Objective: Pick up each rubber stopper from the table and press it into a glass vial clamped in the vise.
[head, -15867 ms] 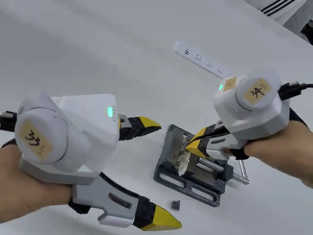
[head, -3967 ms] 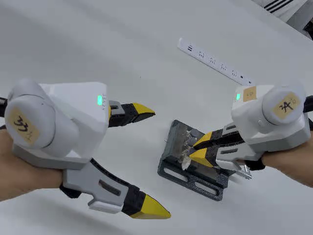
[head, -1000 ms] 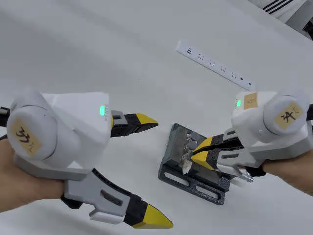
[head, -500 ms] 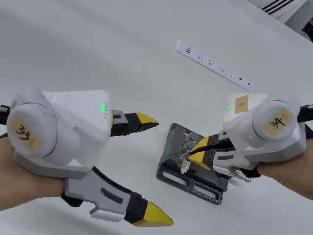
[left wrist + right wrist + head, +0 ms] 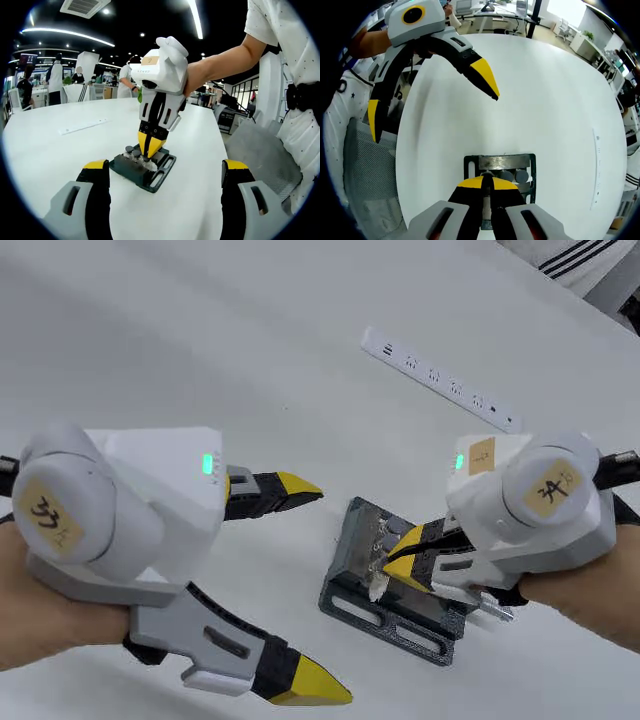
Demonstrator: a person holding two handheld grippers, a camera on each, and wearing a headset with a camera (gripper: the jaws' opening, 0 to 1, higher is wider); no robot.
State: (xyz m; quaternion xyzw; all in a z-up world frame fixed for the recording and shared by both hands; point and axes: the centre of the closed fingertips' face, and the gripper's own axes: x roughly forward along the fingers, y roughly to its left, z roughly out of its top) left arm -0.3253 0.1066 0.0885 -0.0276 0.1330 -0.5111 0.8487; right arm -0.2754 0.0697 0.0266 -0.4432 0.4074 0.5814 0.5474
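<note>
A dark vise (image 5: 375, 612) stands on the white table and clamps a row of glass vials (image 5: 379, 570). Grey rubber stoppers (image 5: 386, 534) cap the far vials. My right gripper (image 5: 398, 558) is shut, its yellow tips pressed down on the near end of the row. What lies under the tips is hidden. The right gripper view has the shut gripper (image 5: 485, 181) over the vise (image 5: 471, 162), with stoppers (image 5: 514, 176) just beyond. My left gripper (image 5: 310, 590) hovers open, left of the vise, nothing between its fingers. From the left gripper view, the vise (image 5: 160, 175) sits under the right gripper (image 5: 148, 150).
A white power strip (image 5: 440, 380) lies on the table beyond the vise. Bare white tabletop (image 5: 200, 360) surrounds the vise on all sides. The person's arm (image 5: 225, 60) reaches in from the right in the left gripper view. Several people stand far behind the table.
The right gripper keeps its tips on the vials and has leaned slightly left over the vise. A stopper that lay on the table near the vise 15.9 s ago is gone.
</note>
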